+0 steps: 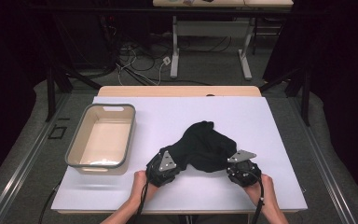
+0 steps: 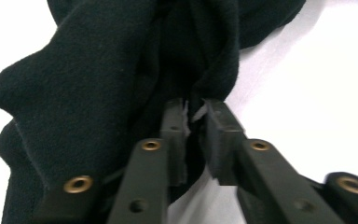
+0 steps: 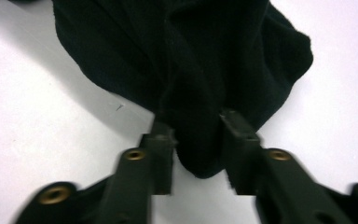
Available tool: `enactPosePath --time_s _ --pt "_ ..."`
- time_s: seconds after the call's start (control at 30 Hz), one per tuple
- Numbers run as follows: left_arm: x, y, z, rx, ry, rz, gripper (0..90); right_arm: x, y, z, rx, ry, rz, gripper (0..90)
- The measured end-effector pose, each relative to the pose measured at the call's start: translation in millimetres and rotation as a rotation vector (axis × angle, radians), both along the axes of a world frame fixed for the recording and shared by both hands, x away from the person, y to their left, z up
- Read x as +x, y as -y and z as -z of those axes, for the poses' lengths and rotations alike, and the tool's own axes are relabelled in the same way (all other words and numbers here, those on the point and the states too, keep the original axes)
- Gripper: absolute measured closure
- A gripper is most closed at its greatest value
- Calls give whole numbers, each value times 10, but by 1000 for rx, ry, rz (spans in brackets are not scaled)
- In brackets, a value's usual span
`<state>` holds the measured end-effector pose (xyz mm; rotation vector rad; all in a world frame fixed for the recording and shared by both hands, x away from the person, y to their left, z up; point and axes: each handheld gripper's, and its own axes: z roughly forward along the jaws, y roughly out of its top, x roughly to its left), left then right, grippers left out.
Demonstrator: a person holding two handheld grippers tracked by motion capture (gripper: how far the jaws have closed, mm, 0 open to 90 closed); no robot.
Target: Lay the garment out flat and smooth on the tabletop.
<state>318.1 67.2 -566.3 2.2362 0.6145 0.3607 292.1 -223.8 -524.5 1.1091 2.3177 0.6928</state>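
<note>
A crumpled black cloth [image 1: 206, 143] lies on the white table top [image 1: 177, 193], near its front middle. My left gripper [image 1: 168, 164] is at the cloth's lower left corner. In the left gripper view its jaws [image 2: 196, 122] stand almost together, pinching a thin edge of the cloth [image 2: 98, 84]. My right gripper [image 1: 240, 162] is at the cloth's lower right corner. In the right gripper view a thick fold of the cloth [image 3: 191, 51] fills the gap between its pads [image 3: 193, 133], which press on it from both sides. The cloth rests on the table.
A beige bin with a grey rim [image 1: 131, 128] stands empty on the left part of the table. A person's hands [image 1: 140, 184] hold both grippers from the front edge. Behind the table are a desk's legs [image 1: 174, 51] and floor cables.
</note>
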Motion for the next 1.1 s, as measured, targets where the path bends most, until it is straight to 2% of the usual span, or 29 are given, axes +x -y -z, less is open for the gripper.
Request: enactPosePath --time_s 0.17,0.23,0.27,0.3,0.37,0.47,0.6,0.73,0.8,0.9,0.93,1.0,1.07,1.1 --pt "-3 -15 -9 -9 -9 11 879 19 47 29 6 -8 12 806" --pt "-17 -37 -39 -17 -15 21 882 12 69 16 6 -12 13 810" --pt "-32 -47 -60 -25 -17 24 883 0 75 15 23 -13 19 811" --pt "-50 -62 -90 -22 -6 28 884 -17 83 -4 16 -17 17 811" --pt "-101 -99 -145 -36 -4 32 885 -43 74 -21 16 0 19 811" --pt "-161 -181 -206 -29 15 37 885 -73 79 -44 17 2 24 812" --pt "-203 -258 -228 -27 14 40 885 -133 147 4 11 -11 41 815" --pt "-300 -288 -226 -2 15 64 884 -195 234 49 19 -31 66 816" --pt "-386 -315 -207 24 2 83 885 -220 263 87 14 -49 66 815" --pt "-490 -320 -165 51 9 96 884 -247 252 132 -3 -74 46 813" --pt "-501 -324 -165 76 -1 111 884 -243 236 143 -9 -74 42 808" --pt "-495 -299 -132 88 -2 114 879 -233 215 153 -14 -75 32 767" --pt "-464 -284 -120 95 -20 112 854 -227 213 145 -17 -74 21 677" --pt "-447 -273 -113 97 -15 94 805 -229 207 137 1 -78 24 622"
